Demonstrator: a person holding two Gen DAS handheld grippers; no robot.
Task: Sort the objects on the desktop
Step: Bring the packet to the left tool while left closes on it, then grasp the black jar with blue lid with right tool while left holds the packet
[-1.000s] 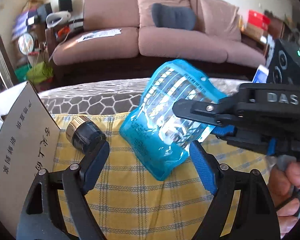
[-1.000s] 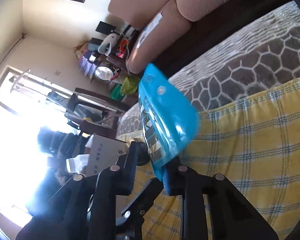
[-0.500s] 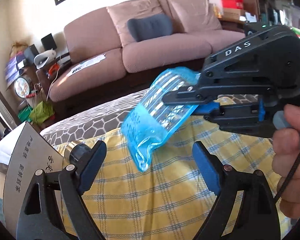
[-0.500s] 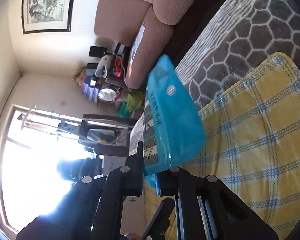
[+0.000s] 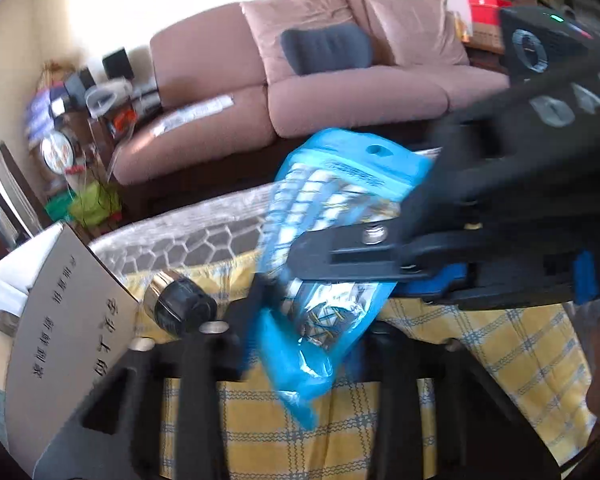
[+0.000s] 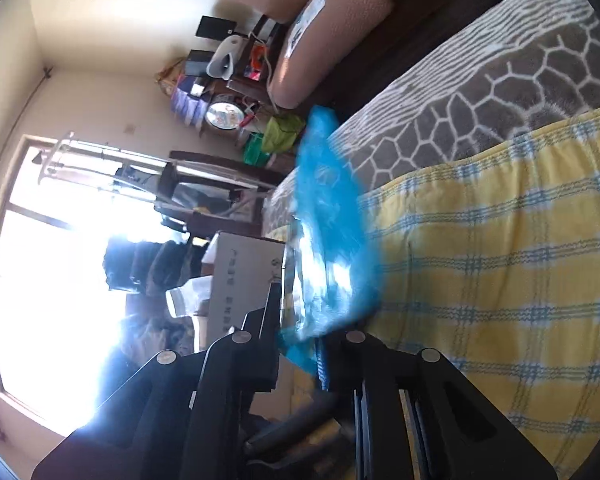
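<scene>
A blue plastic pouch (image 5: 332, 216) with a clear window hangs in the air over a yellow checked cloth (image 5: 500, 352). My right gripper (image 6: 300, 344) is shut on the blue pouch (image 6: 332, 236) and reaches in from the right in the left wrist view (image 5: 312, 256). My left gripper (image 5: 300, 332) has its fingers close on either side of the pouch's lower end; blur hides whether they press it. A black and gold cylinder (image 5: 180, 304) lies on the cloth just left of my left gripper.
A grey cardboard box flap with printed characters (image 5: 64, 312) stands at the left, also in the right wrist view (image 6: 240, 284). A grey hexagon-patterned blanket (image 5: 204, 240) lies beyond the cloth. A pink sofa (image 5: 300, 92) and a cluttered side table (image 5: 100, 100) are behind.
My left gripper's fingers have come much closer together around the pouch's lower end. The right gripper has carried the pouch down and toward my left gripper.
</scene>
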